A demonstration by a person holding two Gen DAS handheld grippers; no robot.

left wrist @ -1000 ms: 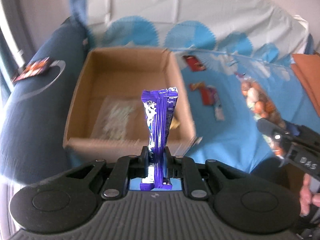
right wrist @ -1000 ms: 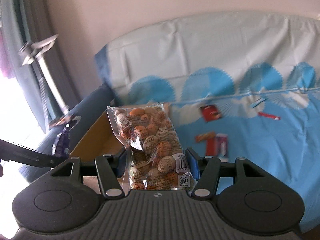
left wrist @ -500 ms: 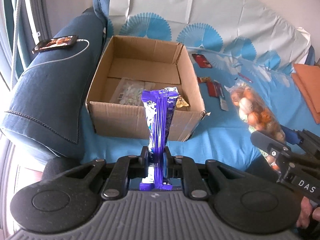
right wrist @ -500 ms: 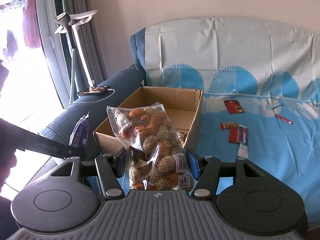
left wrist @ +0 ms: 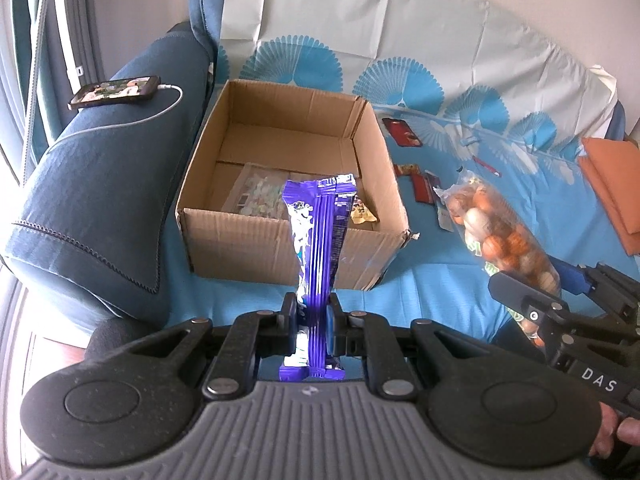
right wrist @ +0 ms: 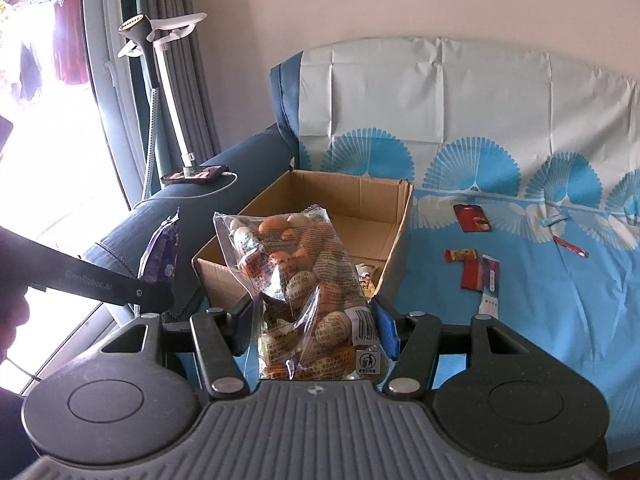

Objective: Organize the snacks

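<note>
Snacks are split between the two grippers, the box and the sofa cover. The left gripper (left wrist: 313, 320) is clamped on a purple wrapper (left wrist: 318, 240), which stands upright between its fingers (left wrist: 289, 312), in front of the near wall of the box (left wrist: 280, 252). The right gripper (right wrist: 316, 332) is closed on a clear bag (right wrist: 304, 292) of orange and white wrapped pieces, pinched across its lower part, with the bag's top tilted left; from the left wrist view the same bag (left wrist: 496, 236) hangs above the cover to the right of the box.

The cardboard box sits open on the blue patterned cover (left wrist: 460, 280), against the sofa's armrest (left wrist: 104, 184). Inside it lie a flat clear packet (left wrist: 256, 196) with pale contents and a small yellow packet (left wrist: 362, 212) near the right wall.

On the cover right of the box, well apart from it, lie loose items: a red packet (right wrist: 472, 218) near the backrest, a small orange bar (right wrist: 462, 255), a red and white packet pair (right wrist: 480, 276) just beside it, and a thin red stick (right wrist: 570, 247) farther right. An orange cloth (left wrist: 616, 184) lies at the far right edge.

A phone (left wrist: 116, 91) with a lit screen rests on the armrest, a white cable (left wrist: 160, 114) plugged into it.
</note>
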